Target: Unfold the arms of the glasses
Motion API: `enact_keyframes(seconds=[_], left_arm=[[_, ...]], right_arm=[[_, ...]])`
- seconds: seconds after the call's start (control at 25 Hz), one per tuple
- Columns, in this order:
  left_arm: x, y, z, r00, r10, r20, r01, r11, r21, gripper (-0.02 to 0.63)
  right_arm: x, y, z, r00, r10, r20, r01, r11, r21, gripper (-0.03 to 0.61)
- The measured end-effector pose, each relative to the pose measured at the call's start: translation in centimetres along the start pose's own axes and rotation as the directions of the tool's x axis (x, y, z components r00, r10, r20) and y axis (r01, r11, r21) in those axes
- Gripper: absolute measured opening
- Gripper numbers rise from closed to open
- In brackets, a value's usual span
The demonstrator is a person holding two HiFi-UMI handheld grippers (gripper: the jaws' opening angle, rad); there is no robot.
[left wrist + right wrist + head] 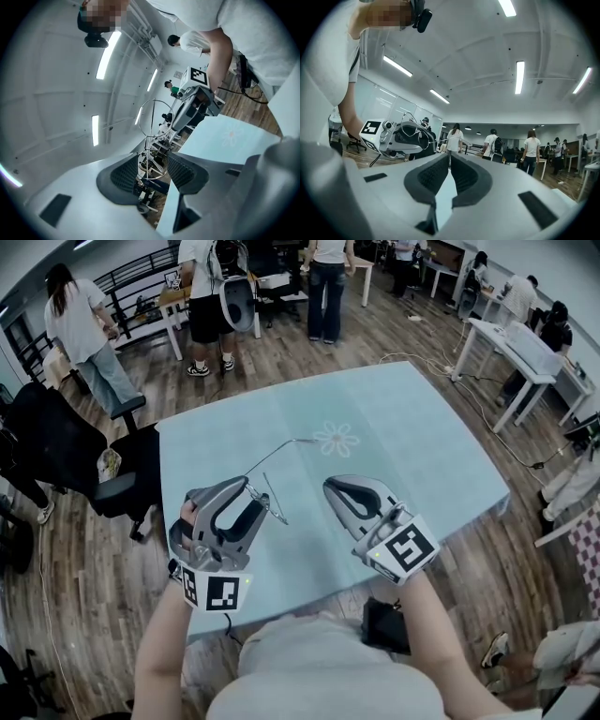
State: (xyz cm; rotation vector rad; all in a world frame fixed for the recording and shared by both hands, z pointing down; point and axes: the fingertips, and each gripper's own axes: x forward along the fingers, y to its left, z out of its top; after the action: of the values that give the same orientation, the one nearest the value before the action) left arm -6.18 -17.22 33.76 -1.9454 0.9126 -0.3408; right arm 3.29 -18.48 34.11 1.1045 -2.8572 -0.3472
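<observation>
A pair of thin wire-frame glasses (265, 474) hangs above the light blue table (422, 446). My left gripper (246, 486) is shut on its front. One arm (291, 442) reaches out toward the flower print, and the other slants down toward me. In the left gripper view the wire rims (152, 117) stand between the two pads (124, 176). My right gripper (328, 486) hovers level just to the right of the glasses, shut with nothing between its pads (433, 176). From the right gripper view I see the left gripper (401, 136) with the wire loops (410, 123) at its tip.
A flower print (336, 439) marks the cloth's middle. A black office chair (56, 451) stands at the table's left edge. White desks (511, 357) and several people stand farther off on the wooden floor. A dark bag (386, 624) lies by my feet.
</observation>
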Motion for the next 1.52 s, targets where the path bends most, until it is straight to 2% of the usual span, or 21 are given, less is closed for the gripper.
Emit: enact_keyframes(seconds=[0.2, 0.32, 0.44, 0.52, 0.84, 1.12, 1.4, 1.52], left_arm=[[-0.3, -1.2, 0.3, 0.999, -0.048, 0.018, 0.044, 0.985, 0.166, 0.2], [-0.3, -1.8, 1.2, 0.997, -0.068, 0.031, 0.06, 0.974, 0.22, 0.201], [-0.2, -2.1, 2.1, 0.996, -0.08, 0.046, 0.067, 0.968, 0.24, 0.2], [-0.2, -2.1, 2.5, 0.995, -0.085, 0.055, 0.069, 0.967, 0.243, 0.201], [-0.7, -2.0, 4.4, 0.987, -0.115, 0.117, 0.088, 0.974, 0.211, 0.201], [-1.1, -1.5, 5.9, 0.973, -0.152, 0.171, 0.127, 0.981, 0.146, 0.201], [-1.2, -1.8, 6.3, 0.964, -0.188, 0.19, 0.167, 0.978, 0.122, 0.201], [-1.2, -1.8, 6.2, 0.963, -0.193, 0.188, 0.171, 0.977, 0.124, 0.201]], right_arm=[[1.6, 2.0, 0.5, 0.999, 0.052, -0.007, -0.053, 0.998, -0.038, 0.026], [2.3, 3.2, 0.6, 0.994, 0.105, -0.02, -0.105, 0.993, -0.056, 0.031], [2.9, 4.4, -0.1, 0.988, 0.15, -0.045, -0.153, 0.986, -0.069, 0.04], [3.4, 4.9, -0.4, 0.984, 0.172, -0.056, -0.176, 0.982, -0.069, 0.06], [5.1, 6.1, -0.6, 0.968, 0.248, -0.03, -0.25, 0.963, -0.098, 0.064], [5.0, 7.2, 0.3, 0.935, 0.354, -0.027, -0.353, 0.916, -0.19, 0.086], [5.0, 8.2, 0.3, 0.921, 0.389, -0.03, -0.381, 0.88, -0.284, 0.044], [5.3, 8.2, 0.6, 0.925, 0.381, -0.014, -0.367, 0.881, -0.299, 0.03]])
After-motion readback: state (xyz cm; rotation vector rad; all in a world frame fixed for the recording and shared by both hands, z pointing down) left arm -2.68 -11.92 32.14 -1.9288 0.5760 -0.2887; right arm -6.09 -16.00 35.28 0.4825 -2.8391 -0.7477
